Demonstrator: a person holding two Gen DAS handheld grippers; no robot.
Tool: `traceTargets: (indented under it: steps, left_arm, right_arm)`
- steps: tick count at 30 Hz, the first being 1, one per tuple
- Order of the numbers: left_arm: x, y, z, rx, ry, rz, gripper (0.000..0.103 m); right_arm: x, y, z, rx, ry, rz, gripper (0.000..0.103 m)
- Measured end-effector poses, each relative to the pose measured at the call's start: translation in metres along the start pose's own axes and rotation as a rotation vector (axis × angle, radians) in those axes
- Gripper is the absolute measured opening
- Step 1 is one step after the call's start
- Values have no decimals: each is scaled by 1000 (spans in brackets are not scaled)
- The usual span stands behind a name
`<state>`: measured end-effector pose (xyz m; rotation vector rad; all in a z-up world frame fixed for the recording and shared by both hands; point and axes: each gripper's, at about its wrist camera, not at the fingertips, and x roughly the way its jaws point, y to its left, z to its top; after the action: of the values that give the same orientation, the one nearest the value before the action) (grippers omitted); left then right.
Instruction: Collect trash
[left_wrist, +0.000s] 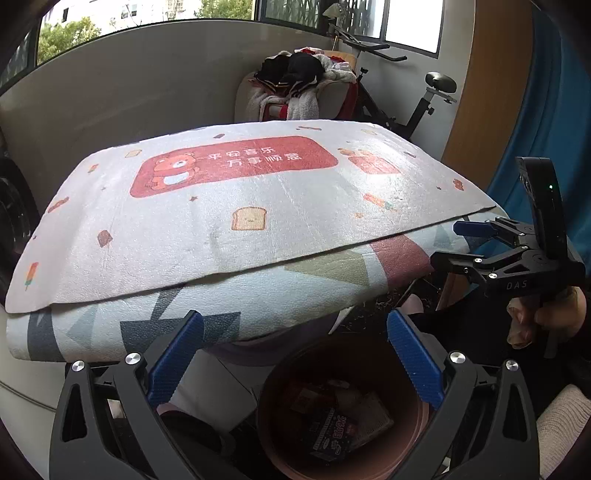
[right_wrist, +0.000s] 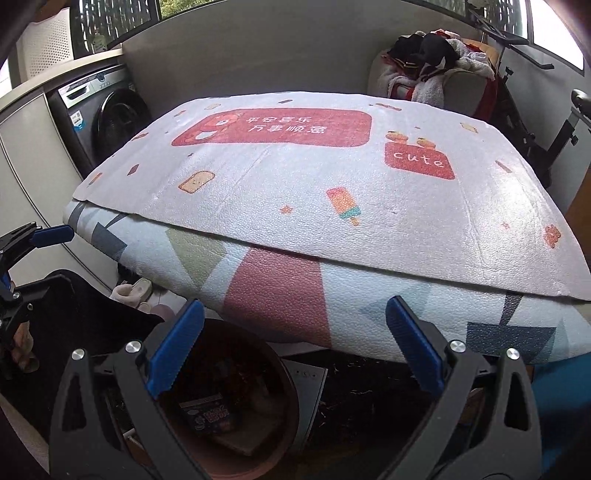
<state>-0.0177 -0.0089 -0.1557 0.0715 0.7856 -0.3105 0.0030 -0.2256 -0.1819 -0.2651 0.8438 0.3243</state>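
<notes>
A round brown bin (left_wrist: 273, 435) stands on the floor below the table's front edge, with several wrappers inside, among them a dark printed packet (left_wrist: 330, 434). The bin (right_wrist: 284, 417) and the packet (right_wrist: 210, 415) also show in the right wrist view. My left gripper (left_wrist: 295, 354) is open and empty above the bin. My right gripper (right_wrist: 295, 350) is open and empty just right of the bin; in the left wrist view it (left_wrist: 448, 243) is held at the table's right corner. The left gripper (right_wrist: 22, 254) shows at the left edge of the right wrist view.
A table covered by a white printed mat (left_wrist: 229, 206) over a patterned cloth (right_wrist: 280, 291) fills the middle. A washing machine (right_wrist: 103, 114) stands at back left, a chair piled with clothes (left_wrist: 295, 92) and an exercise bike (left_wrist: 424, 107) at back right. Slippers (right_wrist: 131, 291) lie under the table.
</notes>
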Motion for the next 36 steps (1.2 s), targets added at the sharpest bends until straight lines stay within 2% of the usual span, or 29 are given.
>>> traceTargets:
  steps: [4, 8, 15, 17, 25, 30, 36]
  left_arm:
    - [-27, 6, 33, 13, -102, 73, 97]
    - [-58, 13, 71, -19, -203, 111, 97]
    - [-97, 10, 115, -13, -295, 196, 97]
    - [-104, 9, 120, -11, -303, 214, 97]
    - [-115, 10, 131, -44, -304, 210, 97]
    - [-117, 10, 132, -55, -302, 190, 97]
    - [-117, 6, 133, -43, -303, 218, 97]
  right_arm:
    - [-24, -1, 29, -20, -44, -53, 97]
    - [-58, -1, 63, -20, -116, -77, 97]
    - [-108, 6, 101, -30, -205, -97, 97]
    - [-119, 7, 106, -27, -223, -92, 97]
    - [-144, 13, 115, -27, -260, -103, 97]
    - [-150, 14, 117, -24, -276, -101, 97]
    - [-152, 12, 118, -13, -282, -102, 97]
